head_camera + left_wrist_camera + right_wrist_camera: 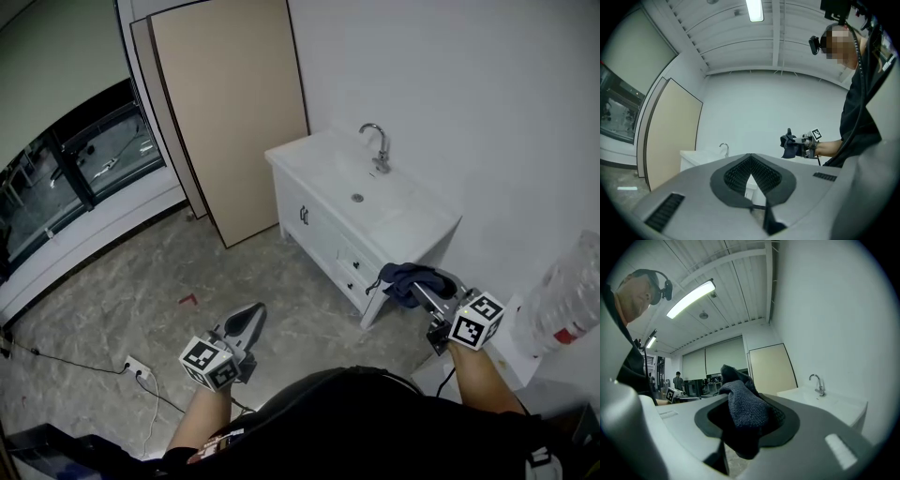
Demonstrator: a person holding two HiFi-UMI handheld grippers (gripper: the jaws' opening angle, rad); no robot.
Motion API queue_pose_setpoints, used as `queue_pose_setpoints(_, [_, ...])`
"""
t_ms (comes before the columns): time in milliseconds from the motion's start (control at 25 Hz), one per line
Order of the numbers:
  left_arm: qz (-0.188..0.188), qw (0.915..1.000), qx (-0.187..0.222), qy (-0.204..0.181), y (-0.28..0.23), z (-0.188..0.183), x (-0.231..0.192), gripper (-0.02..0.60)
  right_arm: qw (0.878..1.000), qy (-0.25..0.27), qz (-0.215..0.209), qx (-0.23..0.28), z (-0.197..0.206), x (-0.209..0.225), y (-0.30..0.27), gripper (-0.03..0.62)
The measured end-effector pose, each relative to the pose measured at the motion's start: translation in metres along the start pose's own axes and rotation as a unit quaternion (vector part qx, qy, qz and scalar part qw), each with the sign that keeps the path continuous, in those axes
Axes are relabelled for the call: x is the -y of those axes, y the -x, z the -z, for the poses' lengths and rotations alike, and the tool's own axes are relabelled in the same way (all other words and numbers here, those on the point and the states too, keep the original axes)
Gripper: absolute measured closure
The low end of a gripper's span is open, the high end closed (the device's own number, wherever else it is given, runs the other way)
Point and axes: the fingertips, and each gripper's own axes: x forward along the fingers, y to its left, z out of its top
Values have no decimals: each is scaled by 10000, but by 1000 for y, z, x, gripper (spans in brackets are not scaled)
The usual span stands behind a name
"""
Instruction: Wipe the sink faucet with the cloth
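Note:
A chrome faucet (377, 145) stands at the back of a white sink (361, 184) set in a white vanity cabinet against the wall. My right gripper (422, 286) is shut on a dark blue cloth (410, 279), held near the vanity's front corner, well short of the faucet. In the right gripper view the cloth (743, 411) bunches between the jaws, with the faucet (816, 383) off to the right. My left gripper (246, 323) is shut with nothing in it, low over the floor. The left gripper view shows the faucet (723, 149) far ahead and the cloth (789, 145) in the other gripper.
A tall beige panel (230, 112) leans against the wall left of the vanity. A window (70, 173) runs along the left wall. A power strip with cable (136, 368) and a small red object (188, 300) lie on the stone floor. A plastic bottle (567, 300) is at the right.

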Motion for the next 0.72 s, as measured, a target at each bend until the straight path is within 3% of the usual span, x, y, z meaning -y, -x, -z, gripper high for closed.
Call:
queue_pose_setpoints(200, [-199, 9997, 36, 150, 46, -13, -49, 581, 9992, -298, 136, -237, 17, -13, -45, 457])
queue_pose_setpoints(440, [-429, 9988, -135, 187, 79, 3, -107, 581, 9936, -890, 561, -412, 48, 4, -86, 457])
queue_pose_setpoints(720, [-357, 9980, -354, 390, 23, 17, -158, 581, 9897, -1003, 766, -678, 61, 62, -142, 457])
